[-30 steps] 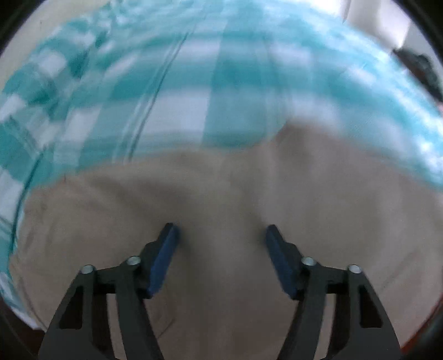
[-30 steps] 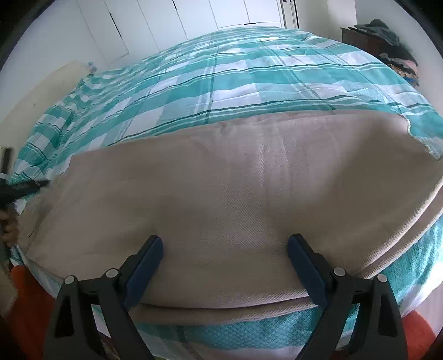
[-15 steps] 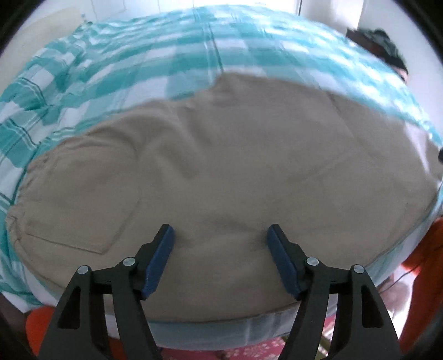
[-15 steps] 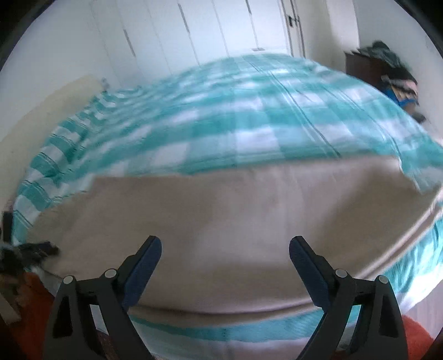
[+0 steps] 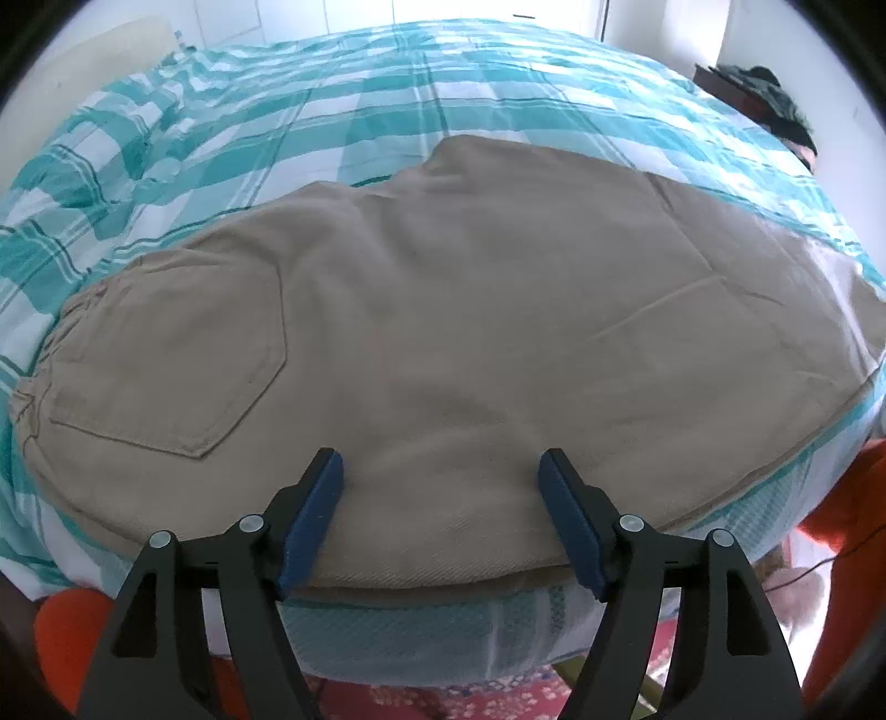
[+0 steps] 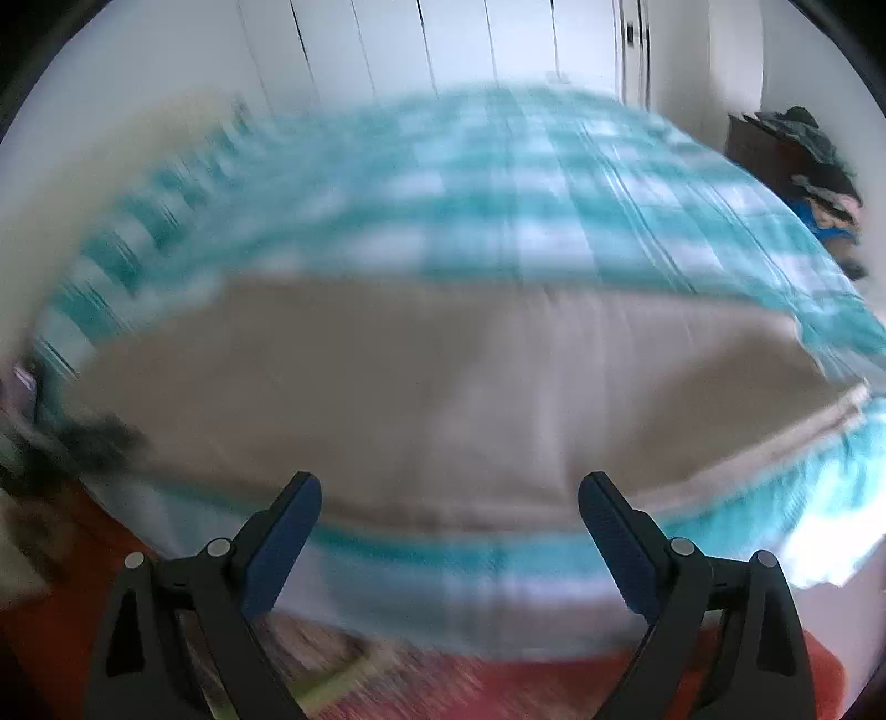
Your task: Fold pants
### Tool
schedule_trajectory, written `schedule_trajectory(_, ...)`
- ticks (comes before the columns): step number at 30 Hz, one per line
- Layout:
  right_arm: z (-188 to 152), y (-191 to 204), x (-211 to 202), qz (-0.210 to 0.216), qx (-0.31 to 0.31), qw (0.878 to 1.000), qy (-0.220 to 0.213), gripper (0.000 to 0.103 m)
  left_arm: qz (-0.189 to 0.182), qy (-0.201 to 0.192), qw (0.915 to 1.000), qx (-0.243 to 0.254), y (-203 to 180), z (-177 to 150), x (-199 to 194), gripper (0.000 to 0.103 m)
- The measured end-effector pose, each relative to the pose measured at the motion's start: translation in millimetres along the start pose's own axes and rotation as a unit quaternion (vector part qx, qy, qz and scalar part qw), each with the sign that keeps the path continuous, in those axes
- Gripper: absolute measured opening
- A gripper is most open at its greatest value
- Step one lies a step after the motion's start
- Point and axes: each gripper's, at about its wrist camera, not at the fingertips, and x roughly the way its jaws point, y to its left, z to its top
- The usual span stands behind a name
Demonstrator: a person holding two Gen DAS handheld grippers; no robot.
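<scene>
Beige pants point(image 5: 454, 332) lie flat on a bed with a teal and white checked cover point(image 5: 387, 94), a back pocket point(image 5: 171, 354) showing at the left end. My left gripper point(image 5: 440, 471) hovers over the near edge of the pants; its jaws are opening and nothing is between them. In the blurred right wrist view the same pants point(image 6: 443, 387) stretch across the bed edge. My right gripper point(image 6: 448, 493) stands open above their near edge, holding nothing.
The bed's near edge drops to a red patterned rug point(image 5: 443, 698). An orange sleeve of a person point(image 5: 847, 509) shows at the right. A dark cabinet with piled clothes point(image 6: 797, 155) stands by the far right wall. White wardrobe doors point(image 6: 443, 44) are behind the bed.
Both grippers pulled back from the pants toward the bed's near edge, so more of the pants and the room shows. The left jaws stand a little wider. The right view rose.
</scene>
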Motion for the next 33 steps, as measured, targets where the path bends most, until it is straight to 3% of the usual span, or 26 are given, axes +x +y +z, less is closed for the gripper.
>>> schedule_trajectory(3,7.6,-4.9,8.2,0.147,0.05,0.987,-0.03,0.094,-0.005,-0.005,1.0,-0.006,2.2,-2.2,-1.9,0.075)
schedule_trajectory(5,-0.4,-11.9,33.6,0.179,0.087,0.98,0.001,0.094,-0.007,-0.007,0.9999,-0.008,3.0,-3.0,-3.1,0.076)
schedule_trajectory(7,-24.8,-26.5,67.5,0.175,0.138,0.971,0.082,0.086,-0.004,-0.005,0.9999,-0.011,3.2,-2.5,-6.6,0.076)
schedule_trajectory(8,-31.6,-31.8,66.7,0.174,0.152,0.969,0.08,0.078,-0.003,-0.004,0.9999,-0.012,3.2,-1.9,-9.7,0.076)
schedule_trajectory(10,-29.2,-43.4,49.0,0.193,0.172,0.965,0.049,0.078,-0.005,-0.003,0.9999,-0.013,0.6,-0.4,-15.7,0.076)
schedule_trajectory(12,-19.5,-52.2,20.7,0.165,0.157,0.973,-0.021,0.078,-0.019,-0.006,0.9998,-0.008,-9.4,3.5,-22.7,0.076)
schedule_trajectory(14,-11.4,-60.3,9.7,0.136,0.133,0.98,-0.06,0.078,-0.037,-0.009,0.9993,0.003,-27.5,12.2,-30.2,0.076)
schedule_trajectory(17,-12.0,-97.6,31.9,0.071,0.179,0.981,-0.019,0.077,-0.08,-0.006,0.9965,0.021,-60.6,32.9,-41.5,0.076)
schedule_trajectory(18,-20.1,-115.4,39.0,0.056,0.222,0.974,-0.009,0.059,-0.093,-0.005,0.9953,0.026,-71.3,39.6,-44.4,0.076)
schedule_trajectory(19,-28.1,-130.7,41.6,0.073,0.266,0.961,-0.015,0.052,-0.107,-0.004,0.9937,0.033,-83.2,47.0,-47.0,0.076)
schedule_trajectory(21,-34.9,-152.7,38.6,0.106,0.322,0.94,-0.038,0.051,-0.148,-0.002,0.9877,0.049,-116.3,65.4,-51.9,0.076)
schedule_trajectory(23,-33.0,-156.9,33.8,0.094,0.319,0.941,-0.053,0.051,-0.181,-0.002,0.9806,0.075,-153.7,81.4,-52.2,0.078)
schedule_trajectory(26,-34.8,-157.8,33.5,0.104,0.315,0.942,-0.053,0.053,-0.201,0.002,0.9736,0.107,-198.8,98.8,-43.3,0.078)
schedule_trajectory(29,-42.4,-167.7,27.4,0.122,0.325,0.936,-0.055,0.053,-0.182,0.006,0.9707,0.157,-241.8,104.5,-19.5,0.078)
schedule_trajectory(32,-49.5,-179.3,28.2,0.14,0.343,0.927,-0.058,0.053,-0.146,0.056,0.9642,0.214,-272.2,74.4,8.9,0.078)
schedule_trajectory(33,-49.7,-181.4,28.6,0.144,0.347,0.925,-0.059,0.053,-0.13,0.054,0.9622,0.233,-276.5,62.7,11.7,0.078)
